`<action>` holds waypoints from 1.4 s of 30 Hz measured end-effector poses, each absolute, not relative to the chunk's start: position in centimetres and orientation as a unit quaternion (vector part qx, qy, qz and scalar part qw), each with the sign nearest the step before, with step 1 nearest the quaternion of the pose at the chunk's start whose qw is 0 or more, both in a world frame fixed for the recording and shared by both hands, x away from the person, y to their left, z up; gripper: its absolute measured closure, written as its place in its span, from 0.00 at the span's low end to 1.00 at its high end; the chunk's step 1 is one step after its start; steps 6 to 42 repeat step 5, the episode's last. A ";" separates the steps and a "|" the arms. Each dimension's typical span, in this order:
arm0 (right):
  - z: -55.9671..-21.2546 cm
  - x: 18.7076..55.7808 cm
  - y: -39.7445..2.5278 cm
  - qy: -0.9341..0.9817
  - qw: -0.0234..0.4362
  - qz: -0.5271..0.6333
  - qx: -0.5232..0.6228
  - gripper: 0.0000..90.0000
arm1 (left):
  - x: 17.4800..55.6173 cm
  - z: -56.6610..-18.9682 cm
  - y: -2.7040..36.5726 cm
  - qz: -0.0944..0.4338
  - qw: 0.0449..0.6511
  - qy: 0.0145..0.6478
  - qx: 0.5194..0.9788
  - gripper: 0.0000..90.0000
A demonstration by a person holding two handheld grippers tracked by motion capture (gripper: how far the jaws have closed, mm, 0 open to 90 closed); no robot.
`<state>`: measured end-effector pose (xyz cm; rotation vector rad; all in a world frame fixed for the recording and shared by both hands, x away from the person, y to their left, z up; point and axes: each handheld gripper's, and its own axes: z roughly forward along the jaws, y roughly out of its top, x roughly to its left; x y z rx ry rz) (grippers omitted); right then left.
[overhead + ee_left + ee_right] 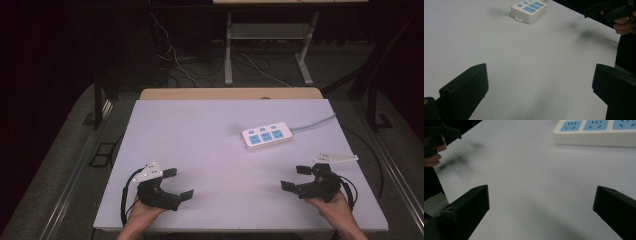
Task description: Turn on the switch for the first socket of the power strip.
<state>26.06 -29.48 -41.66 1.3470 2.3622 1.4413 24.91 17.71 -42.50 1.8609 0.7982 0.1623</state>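
Note:
A white power strip (266, 134) with blue sockets lies on the white table (210, 150), right of centre, its grey cable running off to the right. The left gripper view has the strip (528, 9) at the top, the right gripper view has it (596, 132) at the upper right. My left gripper (178, 184) rests near the front left of the table, open, nothing between its jaws. My right gripper (295, 178) sits at the front right, also open and holding nothing. Both point inward toward the table's middle.
The table's front edge runs just under both hands. Beyond the far edge is a dark floor with cables (175, 65) and a metal desk frame (265, 45). In the left gripper view the other gripper (611, 11) and a hand appear at the upper right.

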 end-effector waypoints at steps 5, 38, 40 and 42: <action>-43.0 25.3 -29.9 0.768 0.035 0.465 0.439 0.00 | 25.0 -42.5 17.7 0.066 0.524 0.335 0.780 0.00; -43.0 25.3 -29.9 0.768 0.035 0.465 0.439 0.00 | 25.0 -42.5 17.7 0.066 0.524 0.335 0.780 0.00; -43.0 25.3 -29.9 0.768 0.035 0.465 0.439 0.00 | 25.0 -42.5 17.7 0.066 0.524 0.335 0.780 0.00; -43.0 25.3 -29.9 0.768 0.035 0.465 0.439 0.00 | 25.0 -42.5 17.7 0.066 0.524 0.335 0.780 0.00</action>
